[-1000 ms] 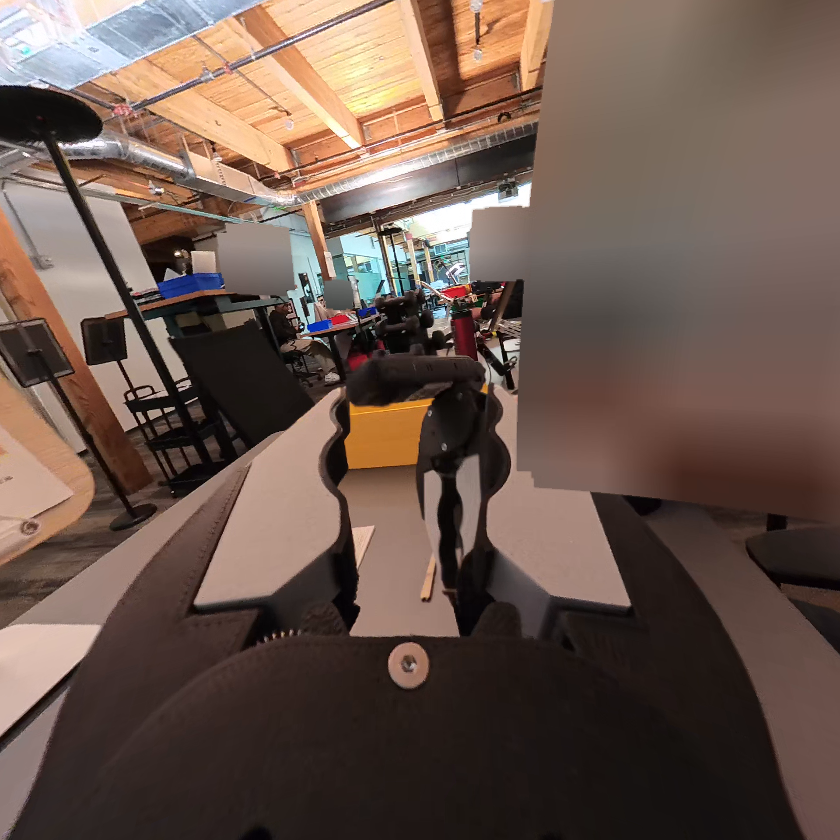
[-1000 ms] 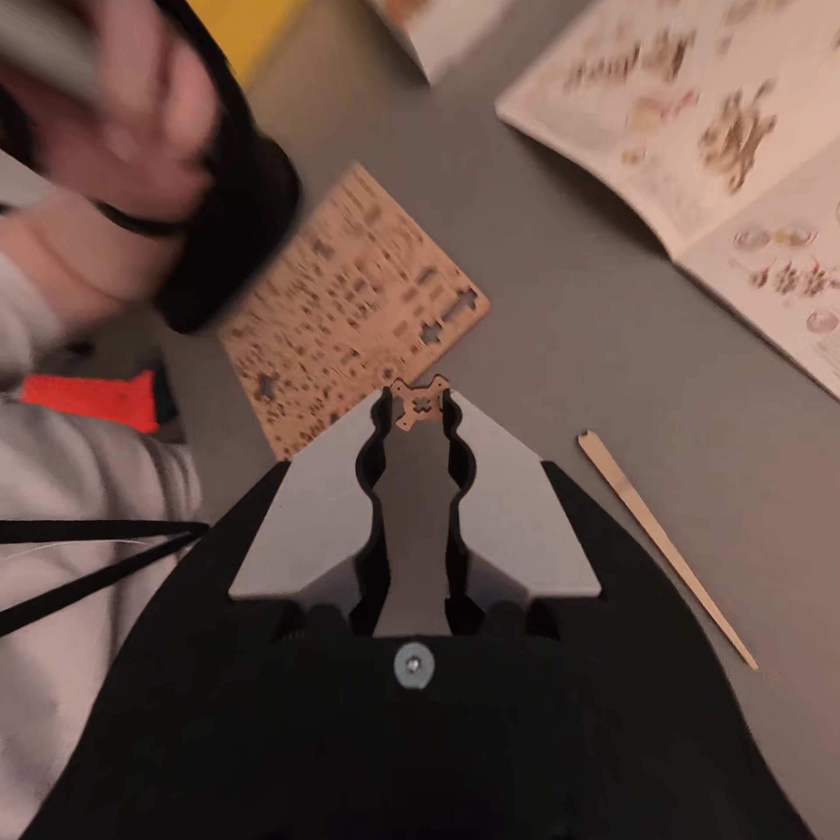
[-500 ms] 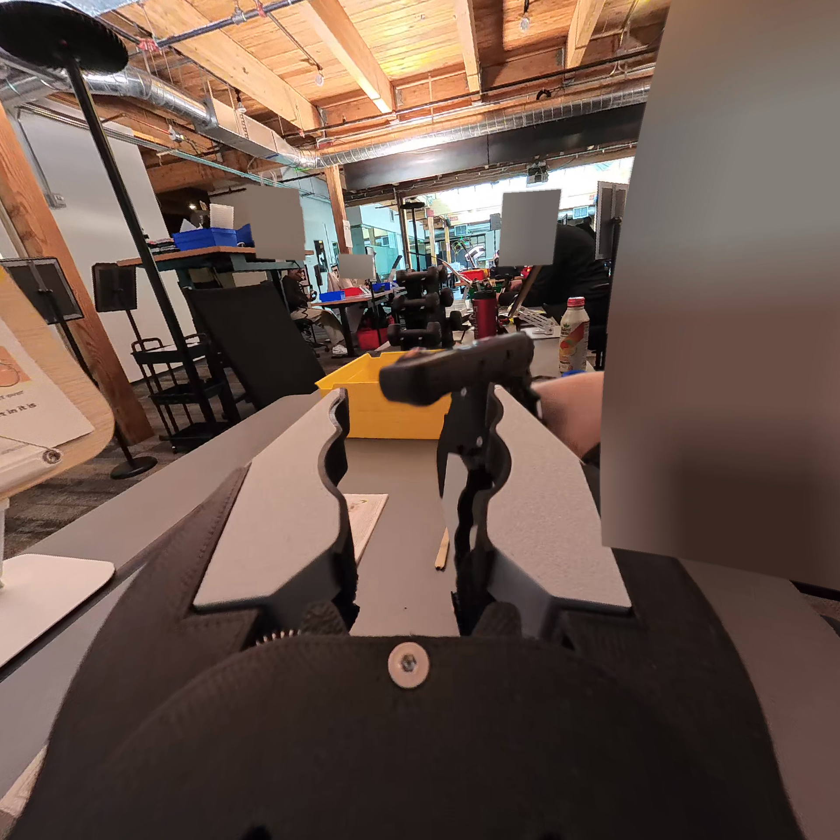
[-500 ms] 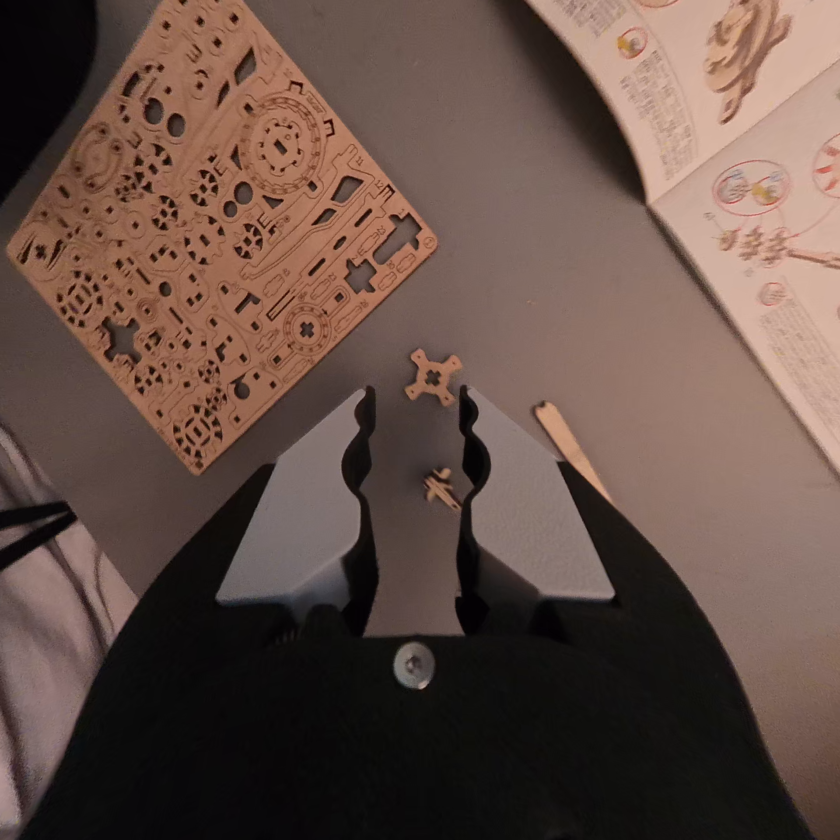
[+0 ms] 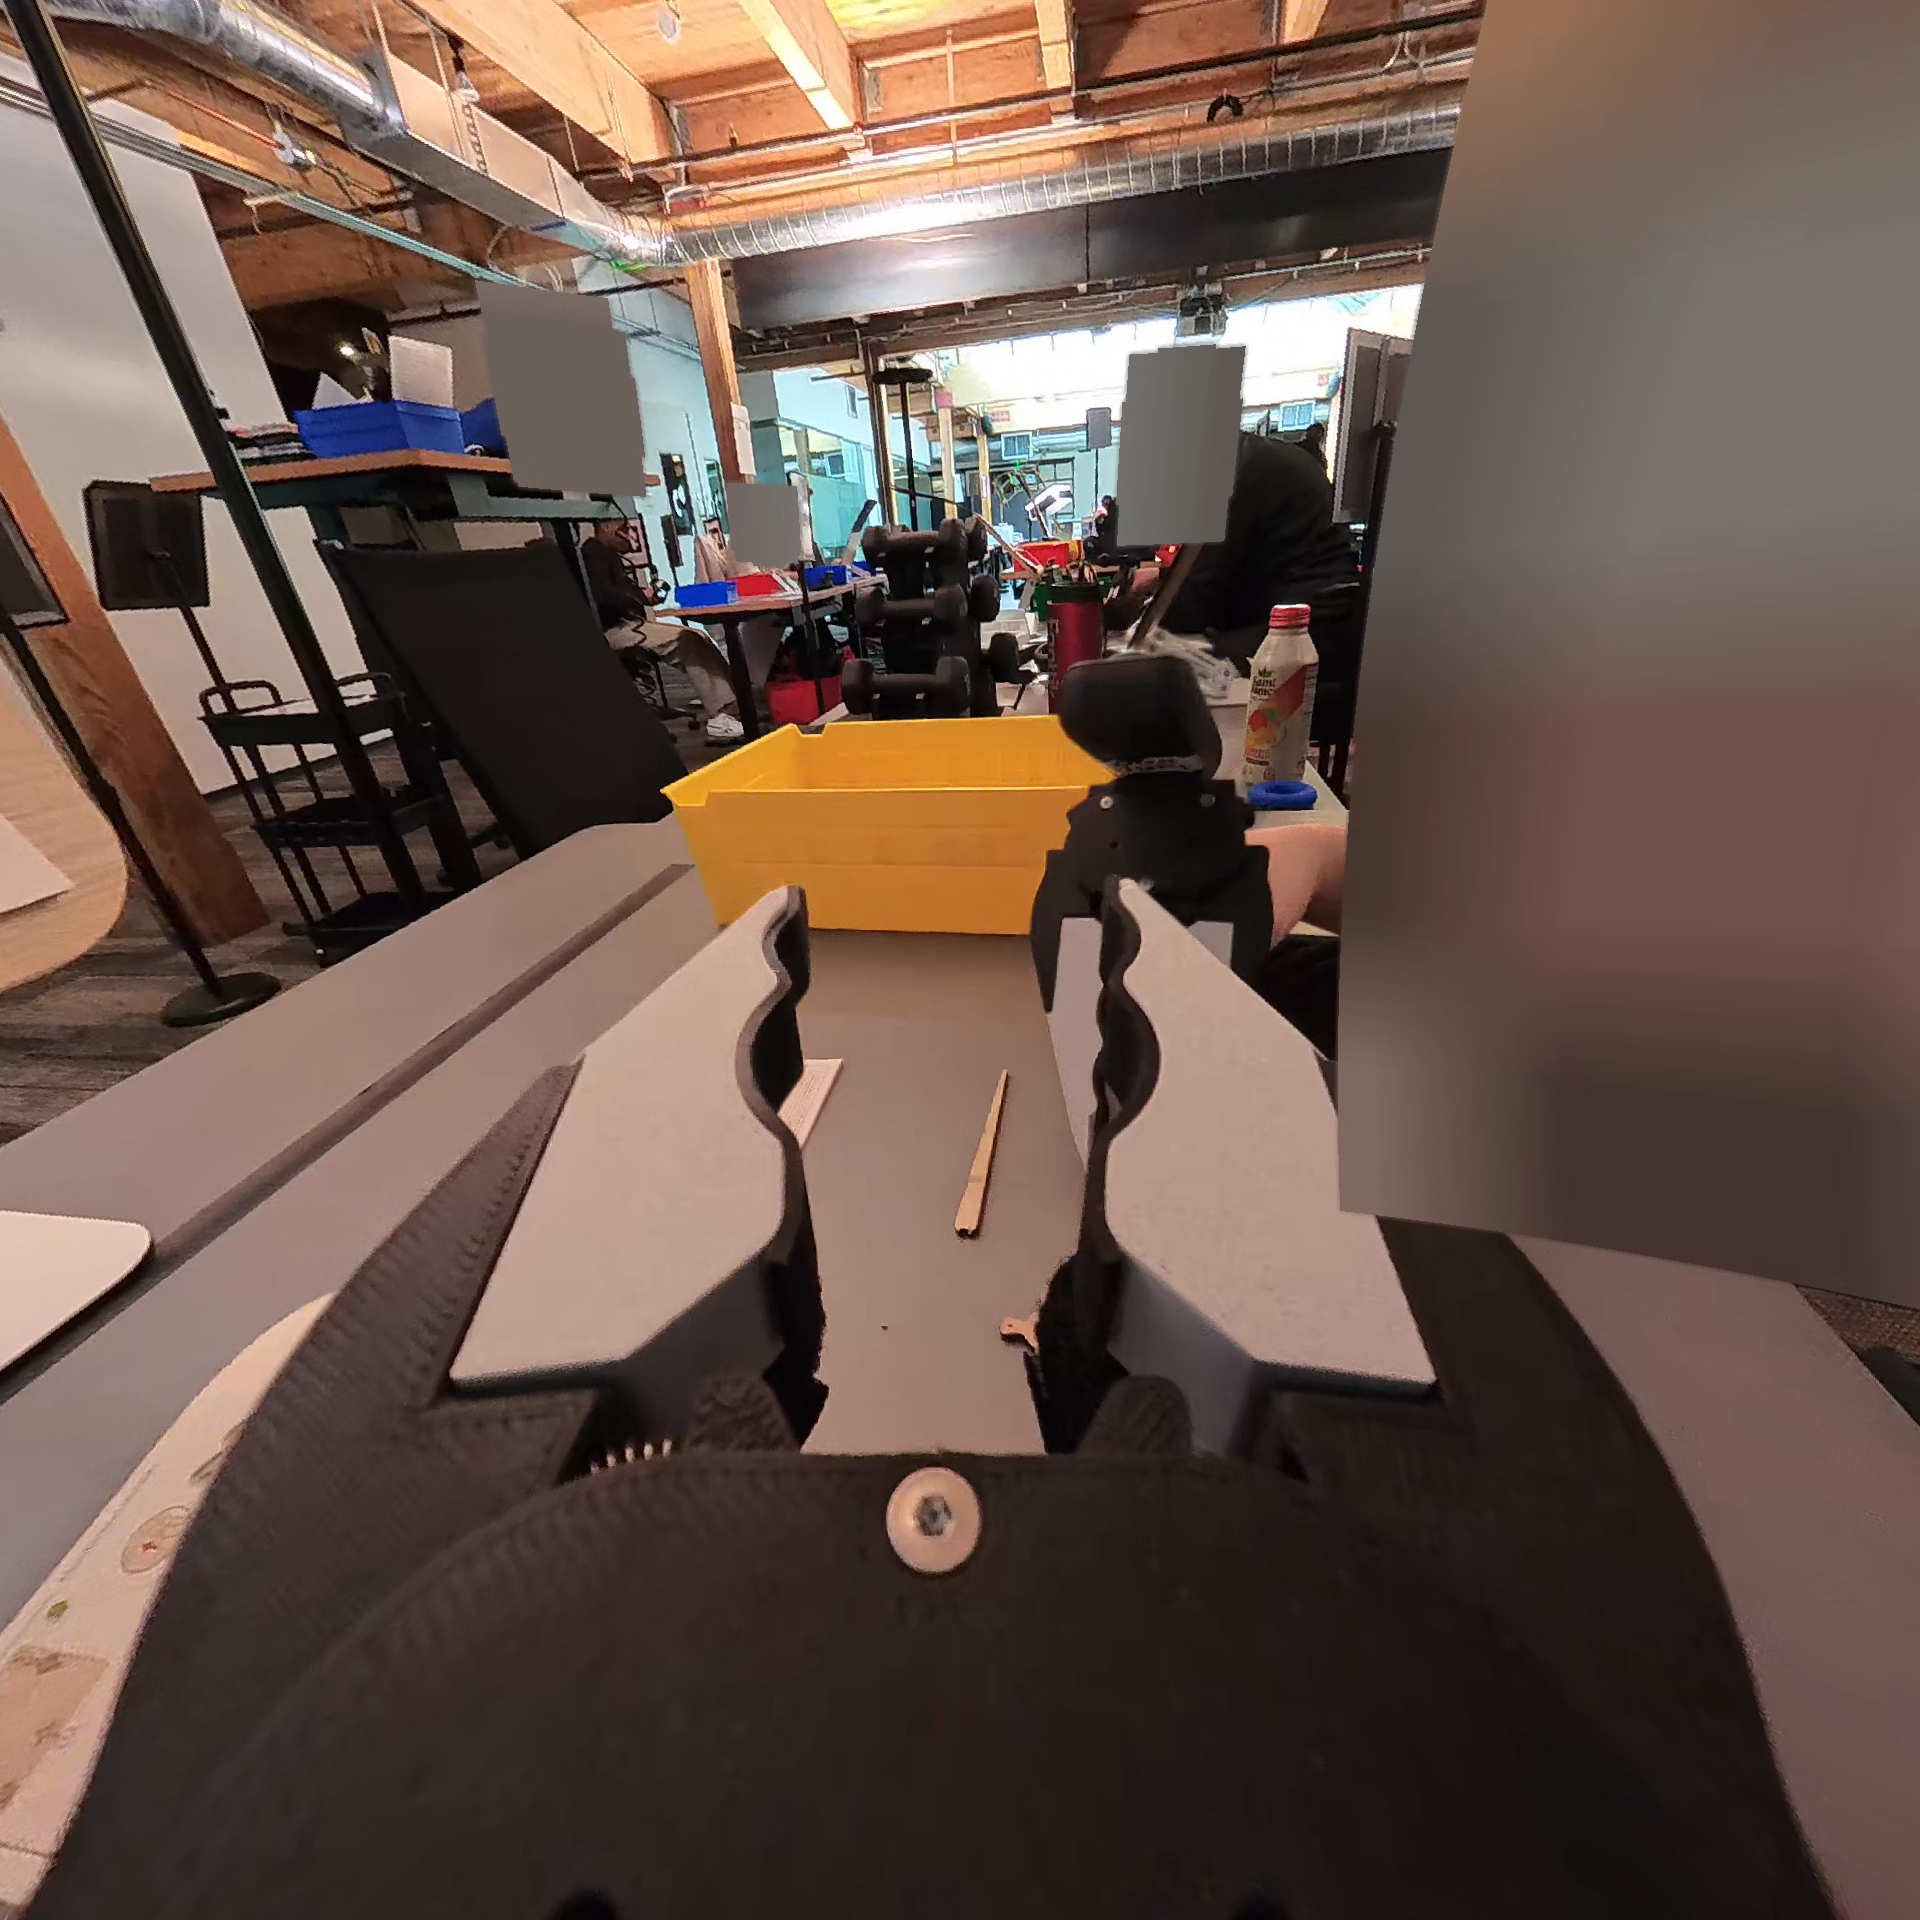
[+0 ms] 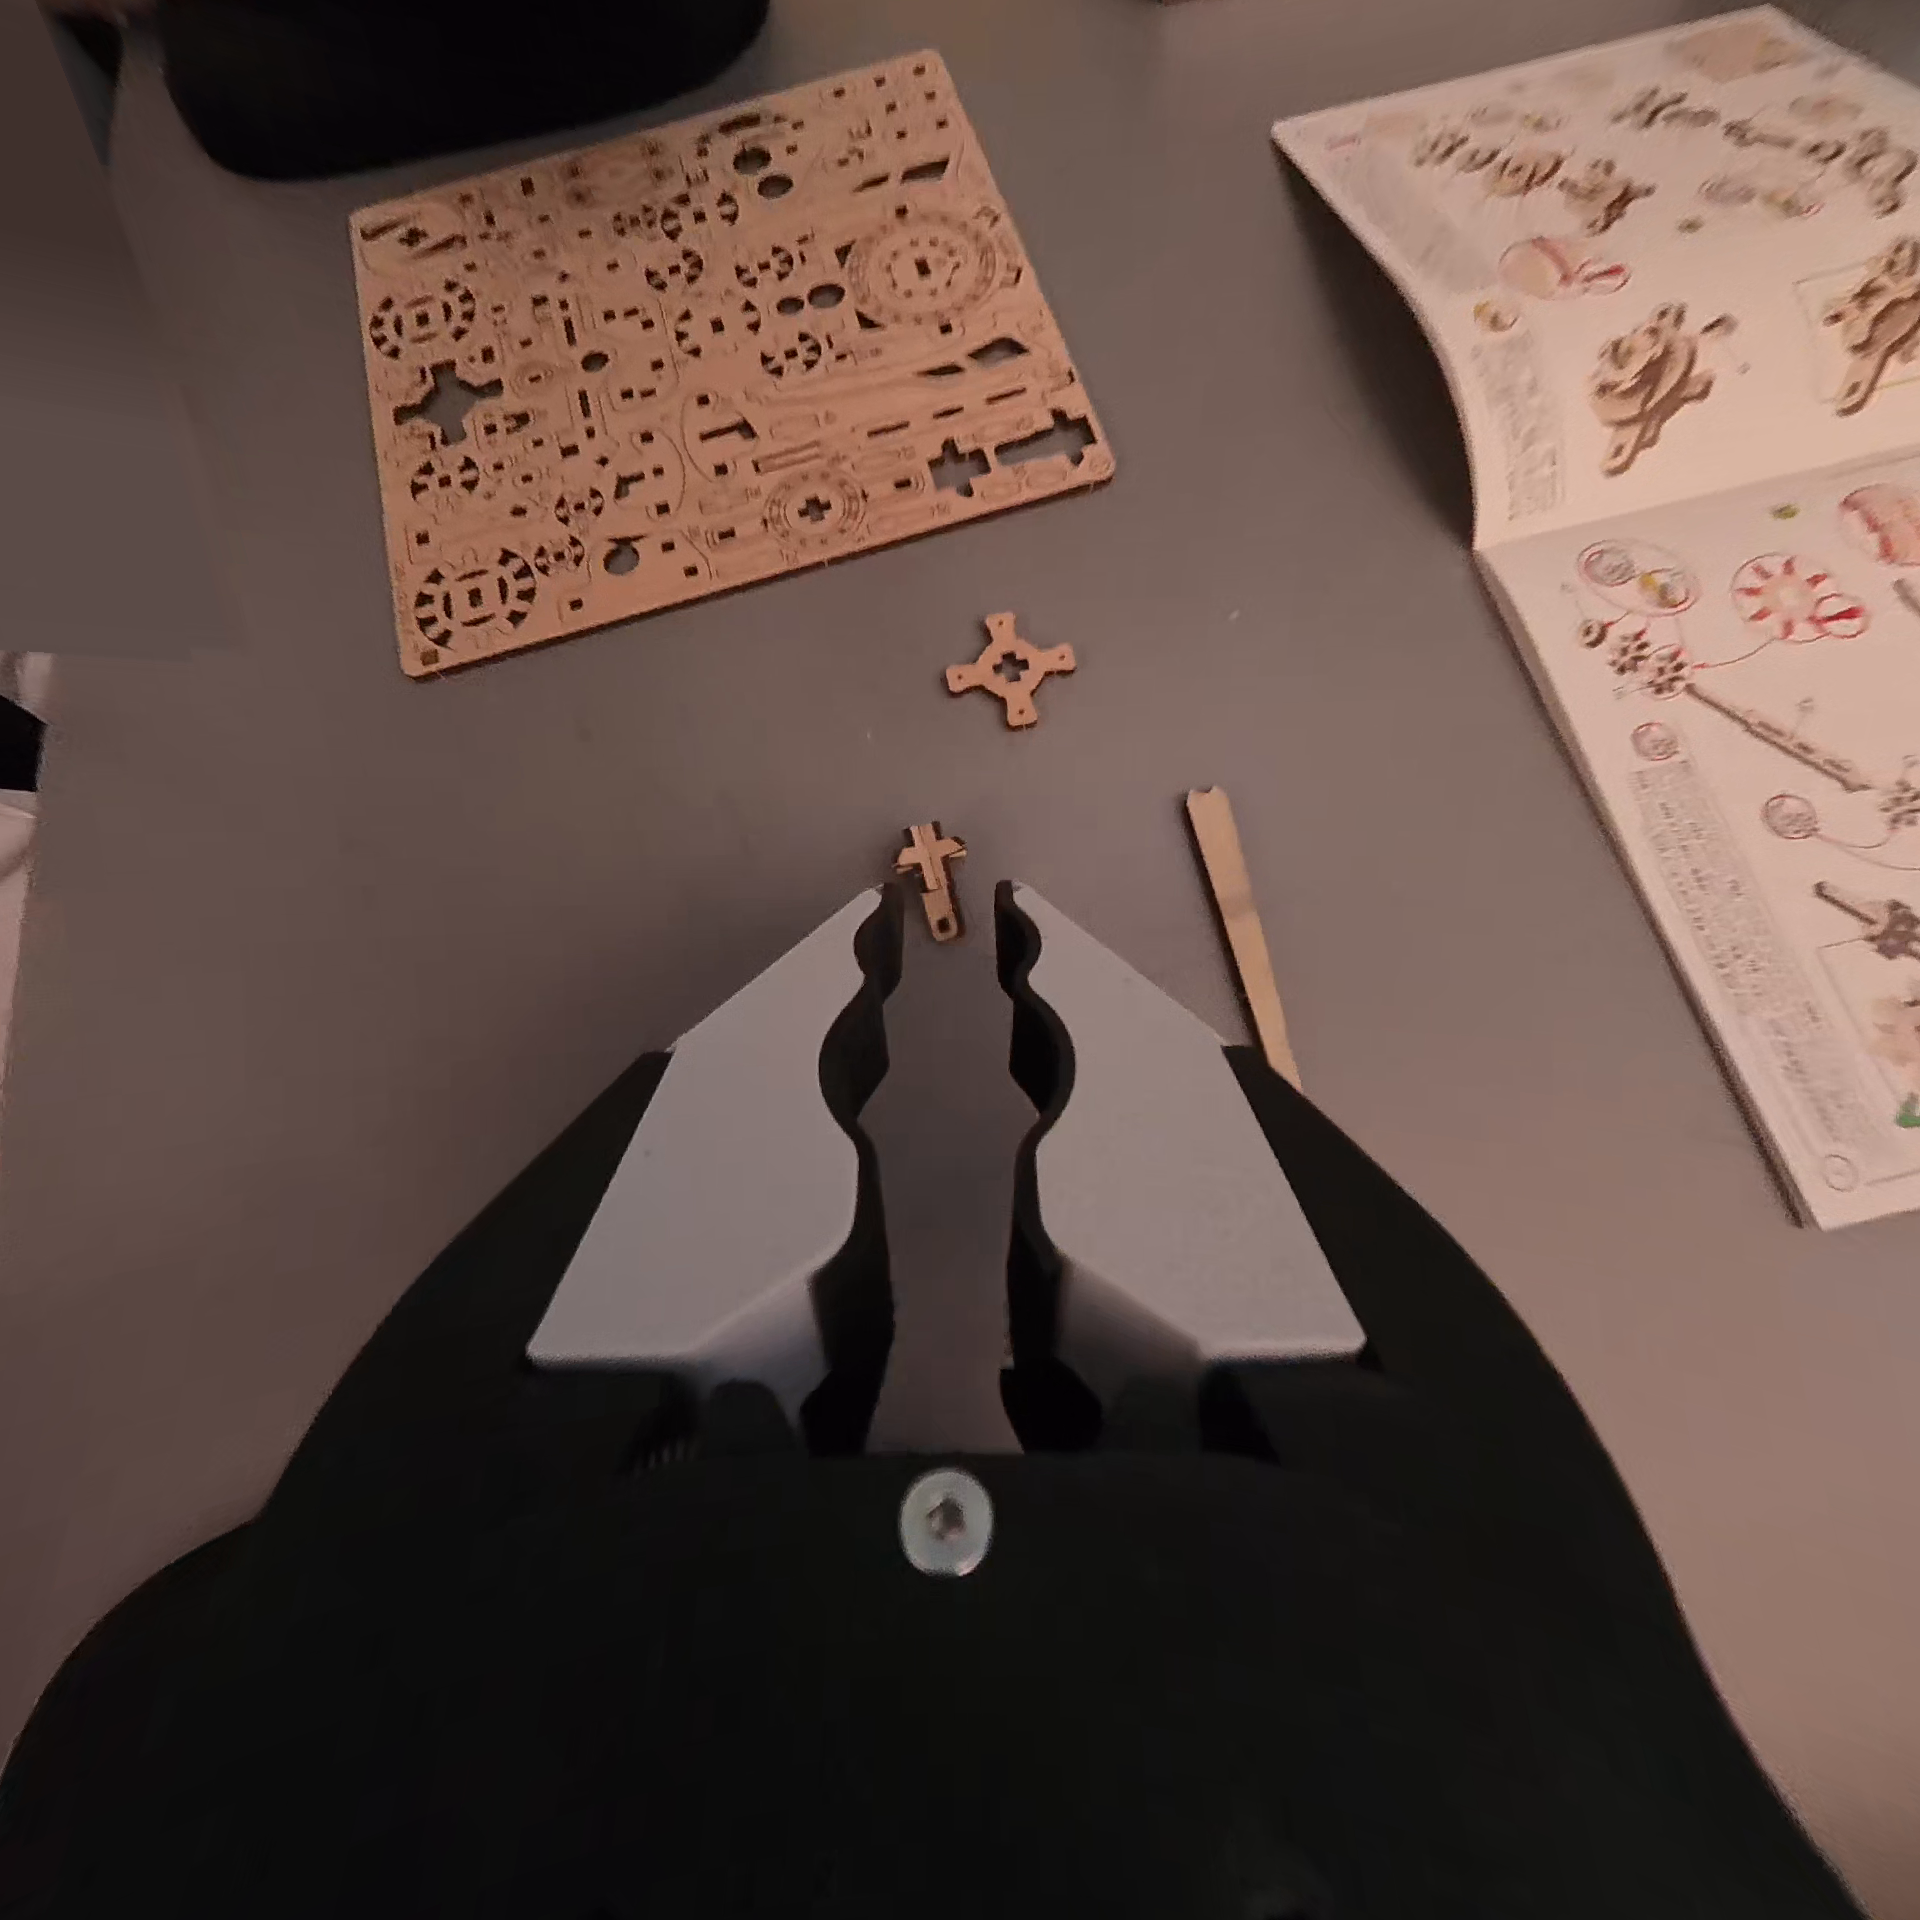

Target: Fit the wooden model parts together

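In the right wrist view, a laser-cut wooden sheet (image 6: pixel 717 364) lies flat on the grey table (image 6: pixel 416 935). A flat X-shaped wooden piece (image 6: pixel 1008 668) lies loose below the sheet. A small cross-shaped wooden piece (image 6: pixel 932 878) lies on the table between the tips of my right gripper (image 6: pixel 945 891). Its pads stand narrowly apart and do not press on the piece. My left gripper (image 5: pixel 951 914) is wide open and empty, low over the table. The right gripper (image 5: pixel 1153 862) shows just beyond its right finger. A small wooden piece (image 5: pixel 1021 1328) lies near that finger's base.
A thin wooden stick (image 6: pixel 1242 935) lies right of my right gripper and also shows in the left wrist view (image 5: pixel 982 1153). An open instruction booklet (image 6: pixel 1662 520) lies at the right. A yellow bin (image 5: pixel 883 821) stands at the table's far end, with a paper sheet (image 5: pixel 810 1096) before it. The grippers' ends are close to 20 cm from one another. To the thin wooden stick (image 6: pixel 1242 935): right tips about 5 cm, left tips about 20 cm. My left wrist view (image 5: pixel 979 1170) looks at it from another angle.
My right gripper let go of the X-shaped piece, opened, then drew back and narrowed its jaws around the small cross piece on the table. The left gripper stayed open and swung its view.
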Demonstrator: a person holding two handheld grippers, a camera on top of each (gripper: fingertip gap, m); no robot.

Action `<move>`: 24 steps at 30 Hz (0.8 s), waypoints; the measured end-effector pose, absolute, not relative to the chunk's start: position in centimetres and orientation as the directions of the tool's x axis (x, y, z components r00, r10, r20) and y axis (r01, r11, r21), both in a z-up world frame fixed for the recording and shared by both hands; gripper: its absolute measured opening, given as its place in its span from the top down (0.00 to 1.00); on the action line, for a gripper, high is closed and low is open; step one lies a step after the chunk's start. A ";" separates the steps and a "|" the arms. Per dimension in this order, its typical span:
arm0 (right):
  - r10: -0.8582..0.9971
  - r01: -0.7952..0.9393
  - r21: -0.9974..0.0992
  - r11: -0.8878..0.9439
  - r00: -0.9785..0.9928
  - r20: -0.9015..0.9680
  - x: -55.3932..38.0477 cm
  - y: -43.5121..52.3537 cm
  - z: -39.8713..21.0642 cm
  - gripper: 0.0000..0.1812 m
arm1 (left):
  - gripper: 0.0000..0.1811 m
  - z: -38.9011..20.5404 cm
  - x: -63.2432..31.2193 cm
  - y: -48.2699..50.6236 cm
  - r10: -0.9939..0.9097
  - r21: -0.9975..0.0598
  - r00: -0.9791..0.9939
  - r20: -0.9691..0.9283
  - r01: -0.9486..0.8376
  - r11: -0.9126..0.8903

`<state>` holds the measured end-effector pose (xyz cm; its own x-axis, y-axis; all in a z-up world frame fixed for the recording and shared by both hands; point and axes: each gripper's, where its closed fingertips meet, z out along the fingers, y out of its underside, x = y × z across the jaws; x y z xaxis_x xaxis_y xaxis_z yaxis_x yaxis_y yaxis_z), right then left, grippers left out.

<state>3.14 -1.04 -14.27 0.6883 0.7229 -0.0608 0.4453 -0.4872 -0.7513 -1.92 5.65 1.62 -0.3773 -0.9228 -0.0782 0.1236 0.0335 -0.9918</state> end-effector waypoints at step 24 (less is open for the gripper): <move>0.646 0.789 -0.610 -0.075 0.505 0.573 -0.4 -0.1 -6.1 0.99 | 0.92 -5.4 -1.0 0.5 -0.826 -0.924 -0.496 -0.267 -0.111 0.366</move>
<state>-0.42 -0.12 -6.05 0.5047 0.6457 0.5729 0.7887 -0.0751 -0.6102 -1.03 0.46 -5.45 -0.4962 -0.8261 -0.2671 -0.1112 0.3656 -0.9241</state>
